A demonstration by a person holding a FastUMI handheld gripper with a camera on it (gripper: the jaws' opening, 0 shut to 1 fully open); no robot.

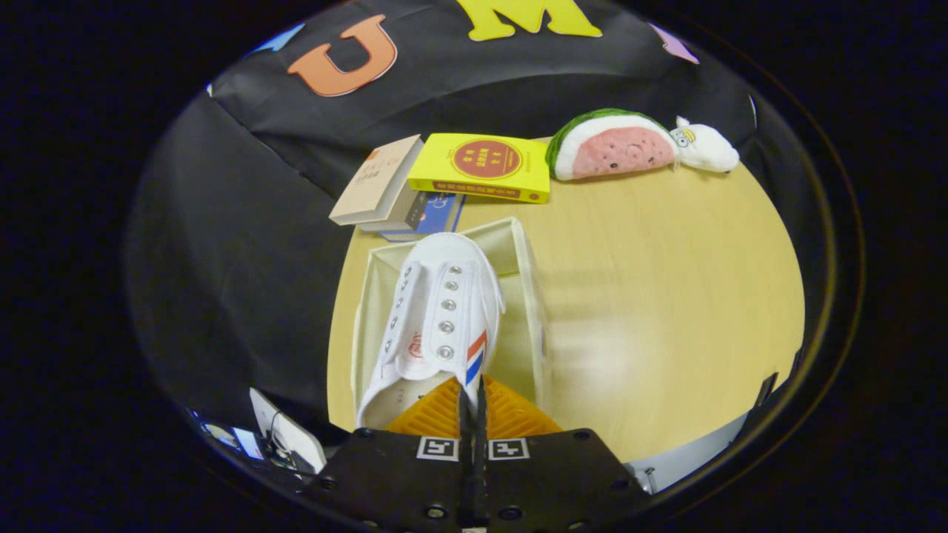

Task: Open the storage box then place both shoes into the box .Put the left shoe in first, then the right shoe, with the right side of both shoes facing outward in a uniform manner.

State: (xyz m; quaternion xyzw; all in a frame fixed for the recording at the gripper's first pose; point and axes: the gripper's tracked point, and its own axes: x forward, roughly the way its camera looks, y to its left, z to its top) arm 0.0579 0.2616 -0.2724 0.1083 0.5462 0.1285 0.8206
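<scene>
You had the gripper [472, 392] pinched nearly closed on the white shoe's [437, 318] collar edge, toe pointing far, prob. so it hung level over the open storage box [527, 296]. Striped side faced right, toward bare table [666, 296]; books [444, 178] & plush [615, 144] sat far, clear of the drop.

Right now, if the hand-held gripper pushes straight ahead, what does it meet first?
The hand-held gripper, shut on the white shoe's collar, points into the open storage box; likely the box's floor or far wall first, though depth is unclear.
</scene>
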